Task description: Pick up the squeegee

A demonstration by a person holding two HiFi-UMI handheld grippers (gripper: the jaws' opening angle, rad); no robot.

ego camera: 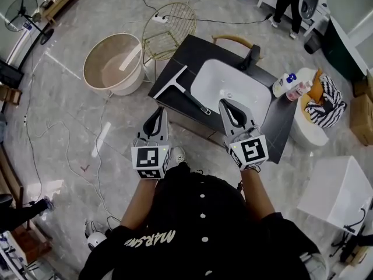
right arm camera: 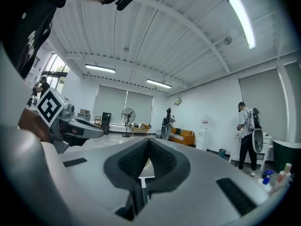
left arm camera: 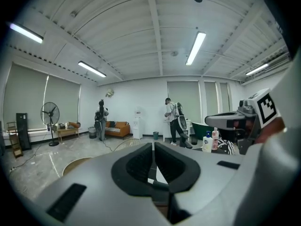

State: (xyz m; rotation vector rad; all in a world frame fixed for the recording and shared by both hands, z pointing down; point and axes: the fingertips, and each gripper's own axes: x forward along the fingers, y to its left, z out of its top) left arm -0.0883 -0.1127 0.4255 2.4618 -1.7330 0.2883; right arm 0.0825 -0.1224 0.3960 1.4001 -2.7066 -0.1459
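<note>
Squeegee (ego camera: 179,91) lies flat on the dark table (ego camera: 201,46), just left of the white sink basin (ego camera: 233,83), handle pointing near-right. Left gripper (ego camera: 159,112) and right gripper (ego camera: 225,104) are at the table's near side, neither touching the squeegee. Both sets of fingers are closed together, with nothing held.

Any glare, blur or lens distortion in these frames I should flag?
Head view: sharp, evenly lit, wide-angle bending at the edges; squeegee reads clearly on the dark counter. Left gripper view: heavy fisheye, black corners, ceiling light blown out. Right gripper view: same fisheye and dark vignette, ceiling light overexposed.
</note>
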